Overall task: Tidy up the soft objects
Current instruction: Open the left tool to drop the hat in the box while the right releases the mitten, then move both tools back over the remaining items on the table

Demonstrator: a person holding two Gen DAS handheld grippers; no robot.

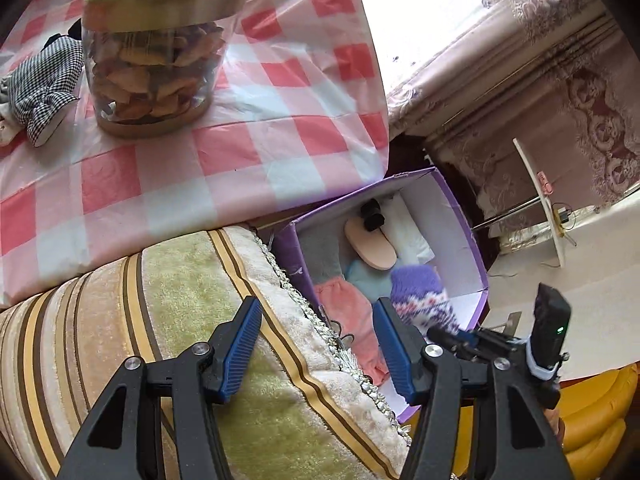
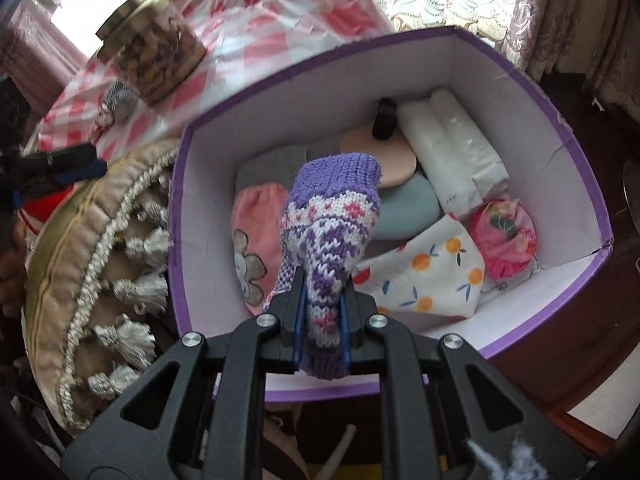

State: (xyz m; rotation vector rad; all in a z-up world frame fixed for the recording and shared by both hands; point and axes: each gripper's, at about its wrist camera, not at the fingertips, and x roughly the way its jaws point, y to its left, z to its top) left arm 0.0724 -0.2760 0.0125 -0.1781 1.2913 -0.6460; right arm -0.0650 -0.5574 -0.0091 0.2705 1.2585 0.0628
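Note:
A purple knitted sock (image 2: 332, 232) with a white and pink pattern hangs over the purple box (image 2: 520, 88), and my right gripper (image 2: 322, 312) is shut on its lower end. The same sock (image 1: 424, 300) shows in the left wrist view over the box (image 1: 464, 216). Inside lie a pink cloth (image 2: 256, 232), a grey cloth (image 2: 272, 164), an orange-print cloth (image 2: 432, 272), white packs (image 2: 452, 152) and a beige insole (image 2: 384, 152). My left gripper (image 1: 316, 348) stands open over a striped velvet cushion (image 1: 168, 312), nothing between its fingers.
A glass jar (image 1: 156, 60) with a gold lid stands on the pink checked tablecloth (image 1: 280, 120), beside a black-and-white checked cloth (image 1: 44, 84). The cushion's tasselled fringe (image 2: 120, 280) runs along the box's left side. Lace curtains (image 1: 560, 80) hang behind.

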